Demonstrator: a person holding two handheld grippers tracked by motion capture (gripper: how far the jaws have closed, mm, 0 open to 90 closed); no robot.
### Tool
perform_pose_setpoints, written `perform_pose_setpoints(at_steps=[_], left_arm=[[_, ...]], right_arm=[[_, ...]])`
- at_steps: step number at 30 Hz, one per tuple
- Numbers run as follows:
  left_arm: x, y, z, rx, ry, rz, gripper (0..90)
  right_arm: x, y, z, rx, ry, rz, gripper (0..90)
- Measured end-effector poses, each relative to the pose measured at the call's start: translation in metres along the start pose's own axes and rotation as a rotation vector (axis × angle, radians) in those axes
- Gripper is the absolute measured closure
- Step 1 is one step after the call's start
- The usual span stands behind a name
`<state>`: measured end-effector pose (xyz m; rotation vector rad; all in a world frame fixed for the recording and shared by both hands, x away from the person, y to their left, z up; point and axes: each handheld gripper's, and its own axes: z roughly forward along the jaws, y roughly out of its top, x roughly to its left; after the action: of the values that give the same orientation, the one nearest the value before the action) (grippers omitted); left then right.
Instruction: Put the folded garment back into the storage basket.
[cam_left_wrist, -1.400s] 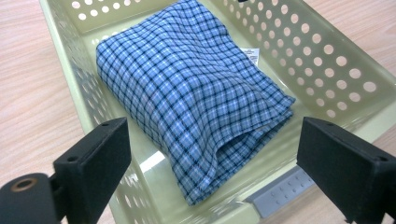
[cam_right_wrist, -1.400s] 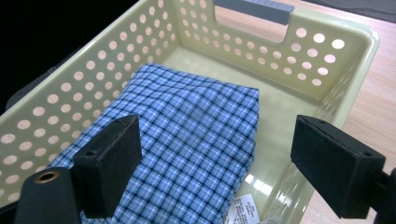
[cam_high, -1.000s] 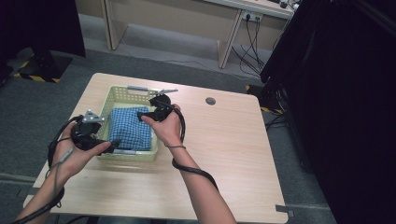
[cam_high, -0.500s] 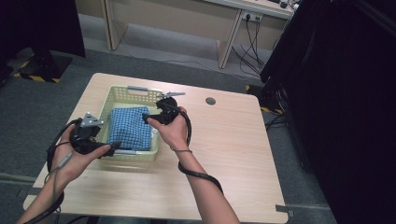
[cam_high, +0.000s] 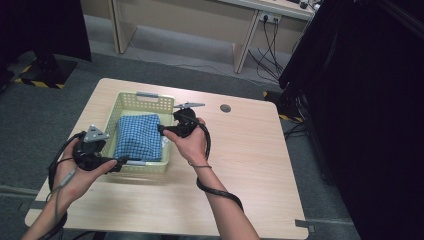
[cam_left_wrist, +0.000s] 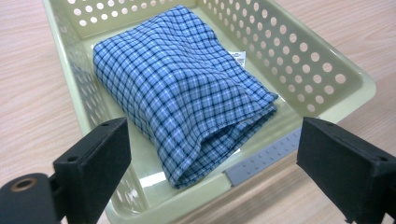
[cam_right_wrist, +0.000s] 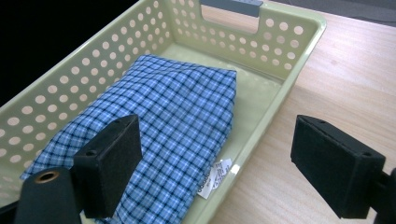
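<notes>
A: Wooden table (cam_high: 250, 150), folded blue checked cloth (cam_high: 139, 136) lying in green basket (cam_high: 150, 102). Step?
B: Looks like placement done. Left gripper (cam_left_wrist: 210, 172) and right gripper (cam_right_wrist: 215, 163) both wide apart, holding nothing. Next: probably clear the rim.

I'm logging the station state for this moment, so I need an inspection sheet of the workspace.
Surface: light wooden table, with a round cable port near its far edge.
Job's things: folded blue checked cloth lies inside the pale green perforated basket; a white label shows at the cloth's edge.
Clutter: nothing seen.
Grippers: left tongs open at the basket's near end; right tongs open astride its right wall; neither touches the cloth.
Cables: black cable loops around the right forearm.
Surroundings: grey floor, desk legs and wall cables behind, black curtain at right.
</notes>
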<state>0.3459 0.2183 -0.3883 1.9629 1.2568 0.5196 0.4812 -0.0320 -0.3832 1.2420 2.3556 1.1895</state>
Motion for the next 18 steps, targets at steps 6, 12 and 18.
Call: perform_pose_setpoints(at_steps=[6, 12, 18], left_arm=[[0.001, -0.006, -0.003, -0.007, 0.005, -0.006, 9.5], [0.002, -0.011, -0.004, -0.009, 0.009, -0.012, 9.5], [0.003, -0.014, -0.007, -0.015, 0.015, -0.015, 9.5]], right_arm=[[-0.004, -0.005, -0.004, -0.005, -0.004, 0.003, 17.2], [-0.008, -0.009, -0.009, -0.008, -0.009, 0.007, 17.2], [-0.011, -0.010, -0.014, -0.016, -0.015, 0.006, 17.2]])
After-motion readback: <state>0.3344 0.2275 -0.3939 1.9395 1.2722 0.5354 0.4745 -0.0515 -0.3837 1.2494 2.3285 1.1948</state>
